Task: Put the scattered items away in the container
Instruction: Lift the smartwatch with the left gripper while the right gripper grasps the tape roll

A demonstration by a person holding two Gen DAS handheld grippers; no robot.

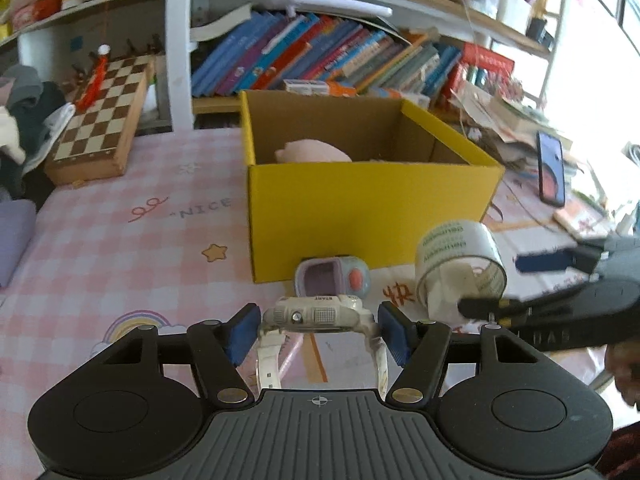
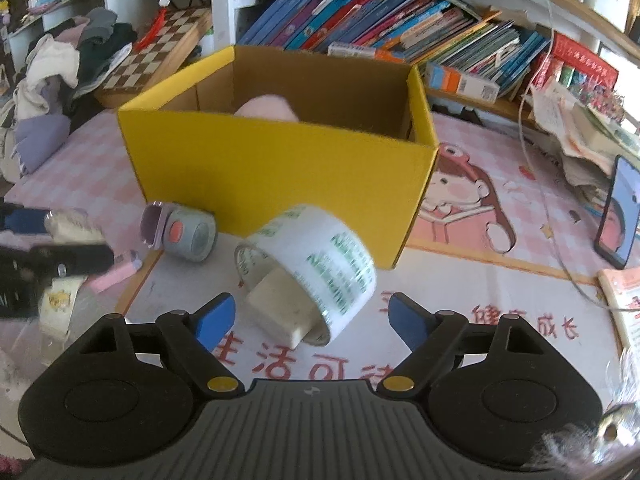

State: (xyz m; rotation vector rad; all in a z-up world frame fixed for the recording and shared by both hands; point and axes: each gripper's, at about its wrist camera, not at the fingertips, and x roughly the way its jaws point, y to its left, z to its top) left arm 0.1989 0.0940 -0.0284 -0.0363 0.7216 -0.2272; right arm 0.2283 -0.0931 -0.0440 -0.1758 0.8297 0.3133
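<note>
A yellow cardboard box (image 1: 360, 204) stands on the pink checked cloth, with a pink soft item (image 1: 316, 151) inside; it also shows in the right wrist view (image 2: 280, 172). My left gripper (image 1: 318, 330) has its blue pads on either side of a white wristwatch (image 1: 320, 314), close to its case. A small lilac and grey gadget (image 1: 332, 278) lies just beyond it, in front of the box. My right gripper (image 2: 312, 320) is open around a roll of clear tape with green print (image 2: 316, 268), which has a white block (image 2: 280, 308) in its core.
A wooden chessboard (image 1: 100, 120) sits back left beside a pile of clothes. Shelves of books (image 1: 320, 56) stand behind the box. A phone (image 1: 552, 168) leans at the right among papers. A pink flat item (image 2: 116, 272) lies left of the tape.
</note>
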